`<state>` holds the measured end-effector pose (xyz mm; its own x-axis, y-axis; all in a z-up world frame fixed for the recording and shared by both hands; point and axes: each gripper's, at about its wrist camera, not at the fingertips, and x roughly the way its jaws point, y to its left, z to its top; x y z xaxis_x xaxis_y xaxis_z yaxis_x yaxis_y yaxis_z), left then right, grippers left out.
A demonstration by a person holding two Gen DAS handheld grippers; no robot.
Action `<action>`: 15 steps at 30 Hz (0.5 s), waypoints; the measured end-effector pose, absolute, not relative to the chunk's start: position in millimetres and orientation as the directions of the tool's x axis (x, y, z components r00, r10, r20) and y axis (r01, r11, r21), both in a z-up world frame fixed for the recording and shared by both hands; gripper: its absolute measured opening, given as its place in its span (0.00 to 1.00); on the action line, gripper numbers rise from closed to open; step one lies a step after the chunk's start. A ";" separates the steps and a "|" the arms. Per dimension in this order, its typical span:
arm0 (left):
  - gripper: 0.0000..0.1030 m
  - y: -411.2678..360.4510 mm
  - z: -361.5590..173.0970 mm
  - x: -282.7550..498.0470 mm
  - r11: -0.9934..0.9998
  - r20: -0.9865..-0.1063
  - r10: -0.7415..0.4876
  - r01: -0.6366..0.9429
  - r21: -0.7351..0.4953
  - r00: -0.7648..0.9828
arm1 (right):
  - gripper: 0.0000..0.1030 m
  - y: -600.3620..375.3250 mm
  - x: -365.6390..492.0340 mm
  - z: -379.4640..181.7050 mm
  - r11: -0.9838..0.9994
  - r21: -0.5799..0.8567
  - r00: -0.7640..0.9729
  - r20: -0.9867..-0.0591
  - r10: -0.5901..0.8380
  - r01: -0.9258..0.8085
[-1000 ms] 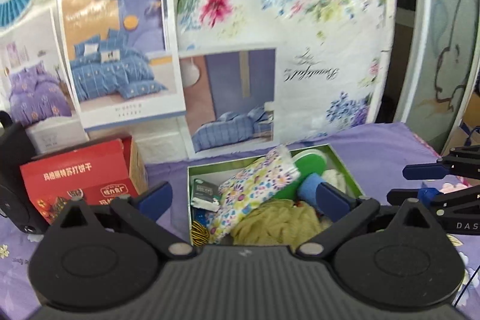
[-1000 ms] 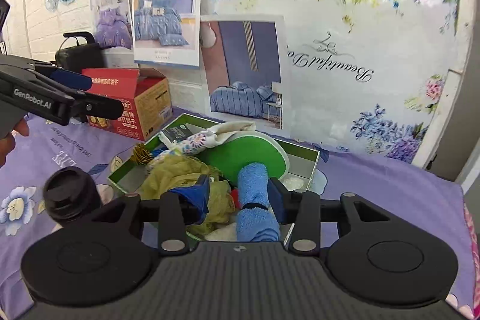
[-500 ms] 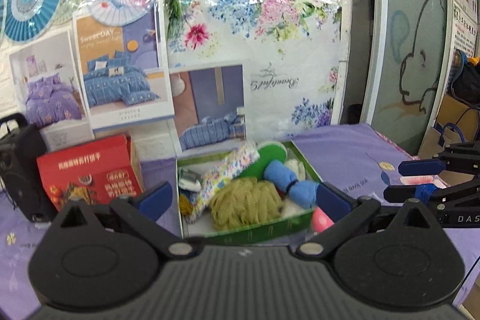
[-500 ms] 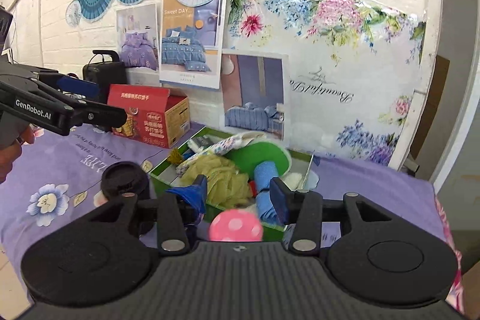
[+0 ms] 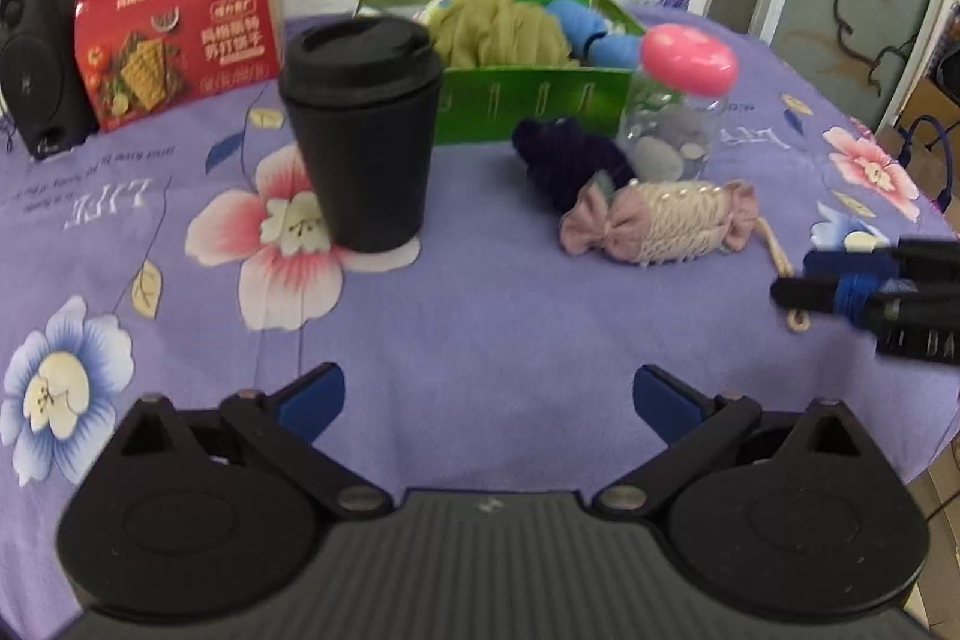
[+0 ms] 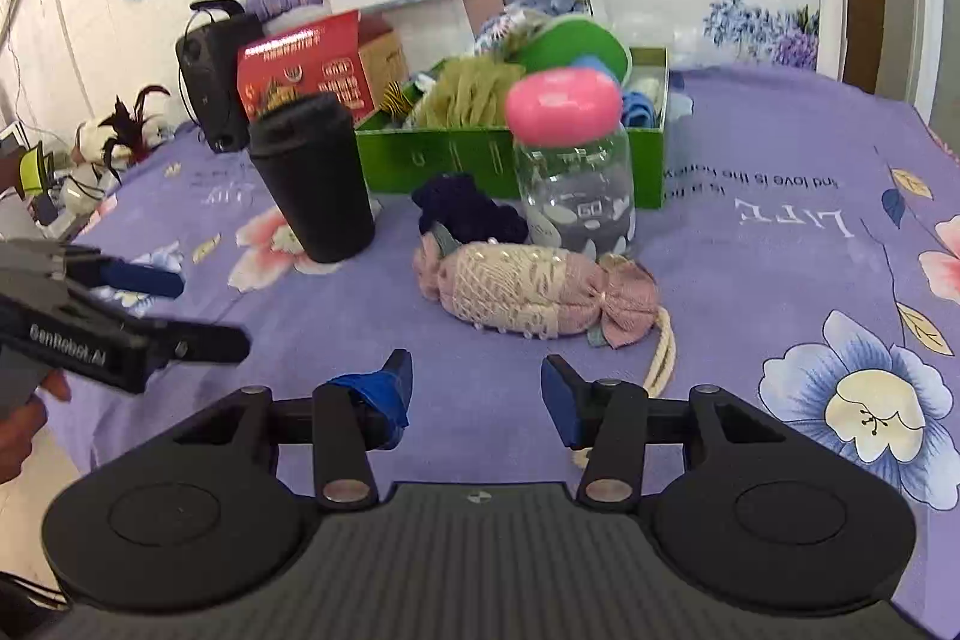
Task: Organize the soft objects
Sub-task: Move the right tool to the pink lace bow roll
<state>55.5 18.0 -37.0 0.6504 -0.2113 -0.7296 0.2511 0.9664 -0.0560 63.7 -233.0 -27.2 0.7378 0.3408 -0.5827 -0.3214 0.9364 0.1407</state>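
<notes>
A pink candy-shaped soft pouch point(image 5: 657, 226) point(image 6: 534, 295) with a cream cord lies on the purple flowered cloth. A dark purple knitted piece point(image 5: 570, 157) point(image 6: 465, 214) sits just behind it. Further back, the green box point(image 5: 528, 100) point(image 6: 432, 154) holds an olive cloth point(image 5: 501, 31), a blue towel roll point(image 5: 591, 25) and other soft items. My left gripper point(image 5: 489, 391) point(image 6: 198, 310) hangs wide open over bare cloth, left of the pouch. My right gripper point(image 6: 474, 376) point(image 5: 795, 277) is partly open and empty, just short of the pouch.
A black lidded cup point(image 5: 363, 130) point(image 6: 312, 178) stands left of the soft pieces. A clear jar with a pink lid point(image 5: 678, 112) point(image 6: 570, 160) stands against the box front. A red carton point(image 5: 180, 34) and a black speaker point(image 5: 36, 52) are at the back left.
Both grippers have sunk and drawn back from the green box toward the near part of the table. The cup, jar and pouch have come into view. The right jaws stand slightly wider.
</notes>
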 end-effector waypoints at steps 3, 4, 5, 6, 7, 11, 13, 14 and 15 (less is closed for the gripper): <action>0.99 24.8 -30.4 61.3 0.975 -0.716 -0.183 0.216 -0.045 0.674 | 0.32 -252.2 93.2 -23.1 0.942 0.145 0.756 -0.565 0.330 -0.303; 0.99 26.2 -27.7 63.0 0.978 -0.710 -0.173 0.206 -0.040 0.683 | 0.32 -259.3 105.3 -23.4 0.941 0.159 0.753 -0.567 0.336 -0.300; 0.99 26.7 -25.6 64.8 0.979 -0.707 -0.165 0.200 -0.033 0.688 | 0.32 -265.2 117.9 -23.4 0.941 0.170 0.747 -0.573 0.337 -0.294; 0.99 27.1 -24.4 67.1 0.981 -0.707 -0.153 0.195 -0.021 0.691 | 0.32 -271.6 129.6 -25.9 0.942 0.180 0.743 -0.581 0.334 -0.282; 0.99 27.5 -23.4 69.1 0.982 -0.708 -0.137 0.186 -0.008 0.693 | 0.32 -277.4 140.9 -28.1 0.945 0.187 0.739 -0.589 0.327 -0.269; 0.99 27.6 -26.1 78.3 0.987 -0.724 -0.094 0.159 0.022 0.684 | 0.32 -297.4 177.9 -46.1 0.970 0.172 0.736 -0.632 0.241 -0.170; 0.99 27.6 -28.8 83.8 0.989 -0.736 -0.087 0.150 0.019 0.671 | 0.32 -298.2 192.9 -59.1 0.977 0.155 0.709 -0.673 0.213 -0.147; 0.99 27.5 -29.9 85.9 0.989 -0.741 -0.087 0.148 0.016 0.666 | 0.32 -294.1 196.5 -63.9 0.976 0.140 0.698 -0.683 0.216 -0.164; 0.99 27.5 -30.5 87.6 0.989 -0.745 -0.087 0.146 0.015 0.662 | 0.34 -287.6 196.9 -66.0 0.975 0.113 0.698 -0.683 0.215 -0.190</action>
